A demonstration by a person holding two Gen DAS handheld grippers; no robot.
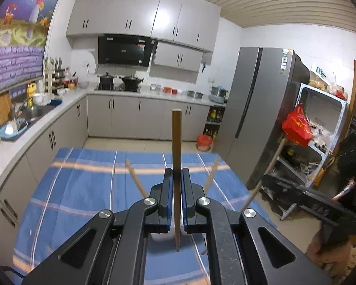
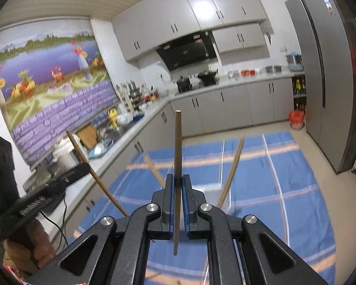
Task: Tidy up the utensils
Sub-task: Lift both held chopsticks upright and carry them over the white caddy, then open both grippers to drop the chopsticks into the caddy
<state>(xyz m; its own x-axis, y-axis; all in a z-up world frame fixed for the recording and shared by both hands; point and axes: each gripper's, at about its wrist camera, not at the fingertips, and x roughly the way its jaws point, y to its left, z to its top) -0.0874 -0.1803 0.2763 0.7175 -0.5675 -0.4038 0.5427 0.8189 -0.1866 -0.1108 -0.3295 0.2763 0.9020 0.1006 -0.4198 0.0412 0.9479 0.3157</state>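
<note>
My left gripper (image 1: 176,173) is shut on a brown wooden chopstick (image 1: 176,147) that stands upright between its jaws, above the blue plaid tablecloth (image 1: 87,182). My right gripper (image 2: 177,179) is shut on another wooden chopstick (image 2: 177,147), also upright. Below the left gripper a white container (image 1: 162,236) holds other chopsticks (image 1: 136,180) that lean outward. In the right wrist view the same white container (image 2: 213,193) and leaning chopsticks (image 2: 232,171) show under the gripper. The left gripper with its chopstick (image 2: 92,173) appears at the left of the right wrist view.
The table stands in a kitchen. A counter with a sink (image 1: 33,114) runs along the left, a stove with pots (image 1: 121,82) at the back, a grey fridge (image 1: 256,109) and a cluttered metal shelf (image 1: 320,123) on the right. A red bucket (image 1: 204,142) sits on the floor.
</note>
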